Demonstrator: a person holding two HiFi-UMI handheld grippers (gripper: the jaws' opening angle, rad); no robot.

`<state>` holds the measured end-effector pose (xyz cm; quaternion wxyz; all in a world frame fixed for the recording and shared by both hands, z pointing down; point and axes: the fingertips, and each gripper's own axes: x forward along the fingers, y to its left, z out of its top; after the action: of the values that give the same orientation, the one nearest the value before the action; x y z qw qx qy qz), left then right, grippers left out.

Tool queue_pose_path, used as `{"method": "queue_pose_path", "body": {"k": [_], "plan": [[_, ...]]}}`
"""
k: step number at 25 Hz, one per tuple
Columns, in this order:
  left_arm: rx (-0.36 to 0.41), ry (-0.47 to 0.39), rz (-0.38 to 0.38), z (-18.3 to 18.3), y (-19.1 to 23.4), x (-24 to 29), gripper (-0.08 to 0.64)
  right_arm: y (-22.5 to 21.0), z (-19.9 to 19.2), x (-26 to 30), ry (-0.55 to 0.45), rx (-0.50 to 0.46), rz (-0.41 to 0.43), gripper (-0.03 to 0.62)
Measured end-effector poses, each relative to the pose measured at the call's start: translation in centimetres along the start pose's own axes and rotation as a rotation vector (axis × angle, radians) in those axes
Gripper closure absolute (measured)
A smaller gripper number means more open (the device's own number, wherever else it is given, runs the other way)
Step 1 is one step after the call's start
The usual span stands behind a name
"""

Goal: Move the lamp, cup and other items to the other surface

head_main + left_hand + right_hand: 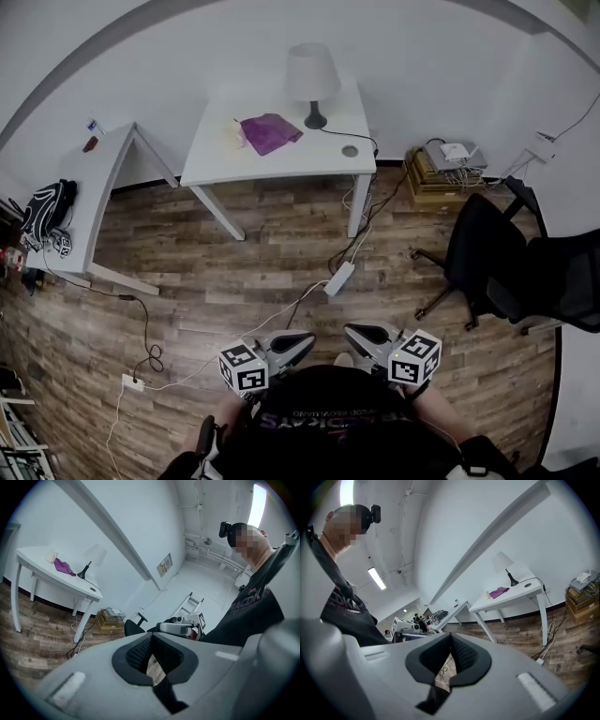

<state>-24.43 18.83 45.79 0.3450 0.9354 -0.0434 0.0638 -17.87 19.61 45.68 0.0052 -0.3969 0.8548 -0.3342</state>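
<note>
Left gripper (302,341): jaws clenched tip to tip, nothing between them, held low in front of the person's dark shirt (328,412). Right gripper (358,333): jaws likewise pressed together and empty, just beside the left one, both pointing across the wooden floor (281,253) toward the far wall. Marker cubes: one on each gripper, at the outer sides. White power strip (339,278): on the floor ahead of the grippers, with cables running from it toward the wall. White table (281,161): against the wall, well apart from both grippers. Lamp (312,82): white shade, dark base, upright at the back right of that table, its cord trailing off the right edge. Purple cloth (270,132): crumpled, just left of the lamp base. Cup (51,556): pale, beside the cloth on the side away from the lamp. Second white table (94,183): to the left, bearing a black-and-white bag (47,220) at its near end. Black office chair (497,262): to the right. Stack of boxes (436,178): by the wall, right of the lamp table.
</note>
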Motion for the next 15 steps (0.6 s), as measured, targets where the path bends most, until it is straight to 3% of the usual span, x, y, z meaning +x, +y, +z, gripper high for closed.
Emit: {"method": "queue_pose_path", "body": {"k": [8, 15], "plan": [[0.001, 0.03, 0.034, -0.2, -0.6, 3.7, 0.56, -4.0, 0.7, -3.9, -0.058, 0.081, -0.035, 0.586], [-0.034, 0.009, 0.039, 1.9, 3.7, 5.1, 0.56, -7.3, 2.1, -2.1, -0.059, 0.086, -0.068, 0.565]]}}
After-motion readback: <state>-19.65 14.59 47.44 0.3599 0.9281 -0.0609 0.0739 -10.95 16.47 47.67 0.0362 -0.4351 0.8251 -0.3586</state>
